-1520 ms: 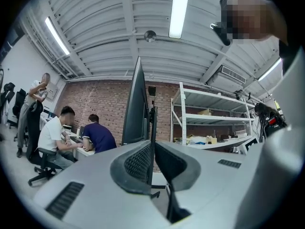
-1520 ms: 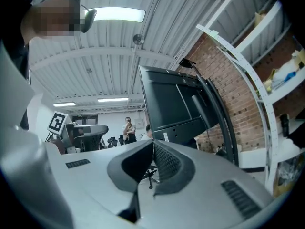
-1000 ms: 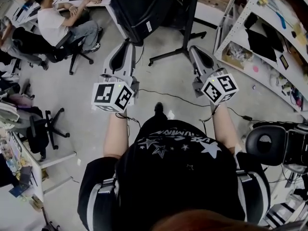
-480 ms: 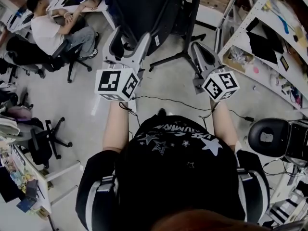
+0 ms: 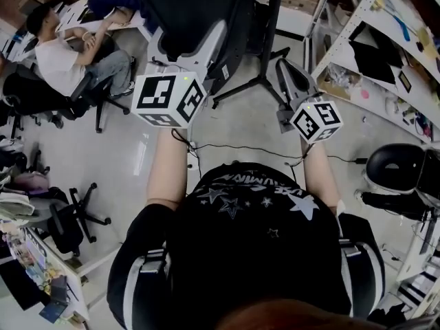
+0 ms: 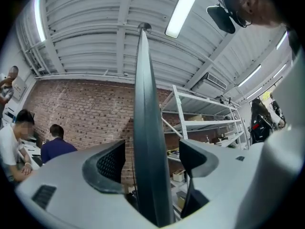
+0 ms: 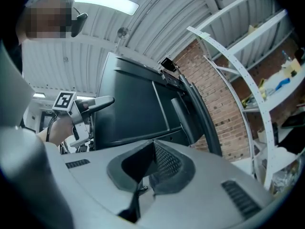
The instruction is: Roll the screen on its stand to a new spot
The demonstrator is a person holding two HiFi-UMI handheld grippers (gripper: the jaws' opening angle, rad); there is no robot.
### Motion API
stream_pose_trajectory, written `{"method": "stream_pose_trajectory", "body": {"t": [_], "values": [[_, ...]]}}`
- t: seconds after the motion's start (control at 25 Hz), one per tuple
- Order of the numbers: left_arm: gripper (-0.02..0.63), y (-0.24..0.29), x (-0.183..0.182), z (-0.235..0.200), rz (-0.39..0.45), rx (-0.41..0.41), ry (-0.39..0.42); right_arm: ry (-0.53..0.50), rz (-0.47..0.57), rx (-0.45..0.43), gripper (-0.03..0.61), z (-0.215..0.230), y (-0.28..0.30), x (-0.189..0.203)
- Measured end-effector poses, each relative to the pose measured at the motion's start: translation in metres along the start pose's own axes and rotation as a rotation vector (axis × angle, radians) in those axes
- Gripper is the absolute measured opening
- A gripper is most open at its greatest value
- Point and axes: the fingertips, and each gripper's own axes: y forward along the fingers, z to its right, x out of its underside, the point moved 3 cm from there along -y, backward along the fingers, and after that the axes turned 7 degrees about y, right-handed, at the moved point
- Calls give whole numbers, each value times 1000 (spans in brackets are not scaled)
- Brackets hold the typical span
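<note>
Straight ahead of the person, the dark screen (image 5: 196, 5) stands on its stand (image 5: 273, 26), between a seated person (image 5: 62, 53) on the left and a rack (image 5: 385, 40) on the right. Its left edge lies edge-on between the jaws of the left gripper (image 5: 191, 36). Those jaws have just been opening and stand wide, clear of the edge on both sides. The right gripper (image 5: 284, 71) is near the stand's pole, jaws together and holding nothing. A cable (image 5: 240, 146) trails over the floor (image 5: 124, 150), and a chair (image 5: 402, 174) stands at far right.
</note>
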Motion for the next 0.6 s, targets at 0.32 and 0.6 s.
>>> {"method": "stream_pose_trajectory", "body": {"t": [0.32, 0.6], "values": [[354, 13, 1, -4, -32, -3, 3, -23, 4, 30, 8, 9, 7, -1], [247, 14, 7, -5, -34, -19, -20, -117, 13, 1, 8, 1, 18, -14]]}}
